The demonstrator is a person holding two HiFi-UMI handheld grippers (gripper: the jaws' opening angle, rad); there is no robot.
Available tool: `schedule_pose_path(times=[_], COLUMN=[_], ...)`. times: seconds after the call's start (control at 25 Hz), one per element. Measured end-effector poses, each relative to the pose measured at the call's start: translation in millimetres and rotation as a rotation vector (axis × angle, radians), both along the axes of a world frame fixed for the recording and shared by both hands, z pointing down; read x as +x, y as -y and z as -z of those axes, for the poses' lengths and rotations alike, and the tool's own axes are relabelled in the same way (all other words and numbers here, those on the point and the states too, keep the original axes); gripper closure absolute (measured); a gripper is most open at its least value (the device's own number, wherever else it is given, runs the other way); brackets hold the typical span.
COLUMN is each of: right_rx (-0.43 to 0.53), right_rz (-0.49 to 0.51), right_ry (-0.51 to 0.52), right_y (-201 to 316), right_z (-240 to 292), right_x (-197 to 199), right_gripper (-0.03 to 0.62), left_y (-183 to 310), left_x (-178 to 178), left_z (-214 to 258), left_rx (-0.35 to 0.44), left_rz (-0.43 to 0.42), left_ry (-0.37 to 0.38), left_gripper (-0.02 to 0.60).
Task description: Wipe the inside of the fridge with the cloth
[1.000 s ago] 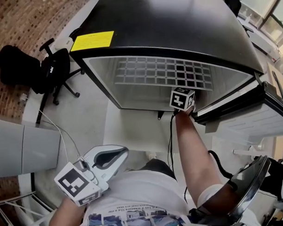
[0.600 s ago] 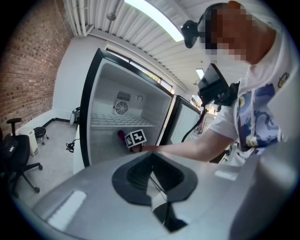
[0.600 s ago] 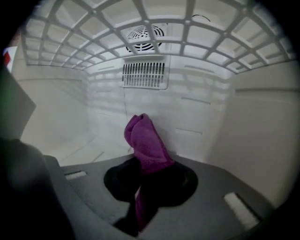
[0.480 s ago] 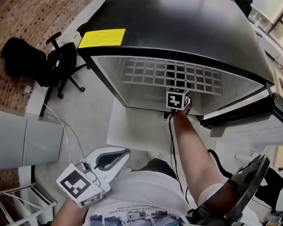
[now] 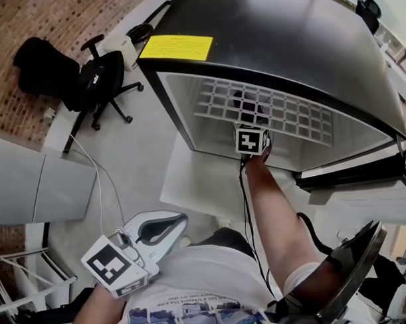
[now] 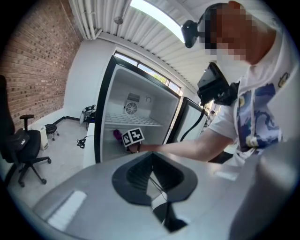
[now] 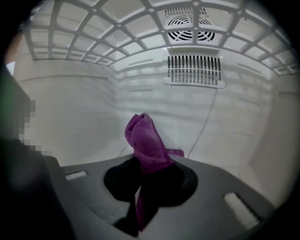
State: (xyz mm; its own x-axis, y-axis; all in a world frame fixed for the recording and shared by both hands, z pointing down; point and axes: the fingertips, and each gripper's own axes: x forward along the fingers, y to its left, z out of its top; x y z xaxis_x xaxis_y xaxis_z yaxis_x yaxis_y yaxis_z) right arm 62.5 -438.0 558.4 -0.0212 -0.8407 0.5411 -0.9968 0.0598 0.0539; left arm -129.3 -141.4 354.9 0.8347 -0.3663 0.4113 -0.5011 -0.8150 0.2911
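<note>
The black fridge stands open with its white inside showing. My right gripper reaches in under the wire shelf and is shut on a purple cloth that sticks up out of the jaws, just short of the back wall. Only its marker cube and a bit of the cloth show in the head view. My left gripper is held low near the person's body, away from the fridge, shut with nothing in it.
A vent grille and a round fan grille sit on the fridge's back wall. The fridge door hangs open to the right. A black office chair stands to the left near the brick wall. Cables lie on the floor.
The right gripper has moved leftward along the fridge's inside with the cloth. The head view has shifted, so the fridge sits further right. The left gripper has stayed put.
</note>
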Motion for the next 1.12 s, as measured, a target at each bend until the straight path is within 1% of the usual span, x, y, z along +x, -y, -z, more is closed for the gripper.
schedule_pose_path(times=[0.16, 0.24, 0.36, 0.44, 0.56, 0.64, 0.76, 0.84, 0.96, 1.04, 1.12], right_rx=[0.007, 0.017, 0.027, 0.031, 0.031, 0.036, 0.064, 0.086, 0.119, 0.137, 0.154], right_rz=[0.063, 0.079, 0.084, 0.094, 0.082, 0.069, 0.057, 0.041, -0.001, -0.044, -0.095], right_ry=[0.081, 0.162, 0.268, 0.322, 0.439, 0.476, 0.488, 0.463, 0.403, 0.35, 0.284], right_y=[3.9, 6.5, 10.1, 10.9, 10.3, 8.0, 2.3, -3.0, -12.0, -20.3, -30.9], right_z=[1.0, 4.1, 8.5, 10.6, 13.2, 16.7, 26.7, 34.0, 44.8, 50.7, 56.2], right_x=[-33.5, -47.9, -62.7, -71.4, -78.5, -78.0, -70.9, -58.9, -32.3, -8.0, 21.9], right_gripper=[0.539, 0.539, 0.539, 0.539, 0.539, 0.539, 0.539, 0.539, 0.539, 0.539, 0.539], left_y=[-3.9, -6.4, -8.5, -9.8, -11.4, -11.6, -11.6, -13.3, -17.2, -19.7, -21.0], left_x=[-8.8, -10.9, -12.8, -21.9, -30.2, -32.7, -33.0, -30.3, -22.1, -13.5, -8.6], left_z=[-1.6, 0.0, 4.9, 1.1, -0.4, 1.2, 3.6, 4.7, 8.5, 11.8, 8.7], left_rx=[0.007, 0.004, -0.003, 0.009, 0.011, 0.013, 0.02, 0.025, 0.018, 0.006, 0.024], left_rz=[0.01, 0.014, 0.035, 0.044, 0.053, 0.05, 0.035, 0.014, -0.021, -0.046, -0.091], left_ry=[0.013, 0.011, -0.003, 0.014, 0.02, 0.016, 0.011, 0.008, -0.006, -0.023, -0.018], left_gripper=[0.575, 0.575, 0.575, 0.575, 0.575, 0.575, 0.575, 0.575, 0.575, 0.575, 0.575])
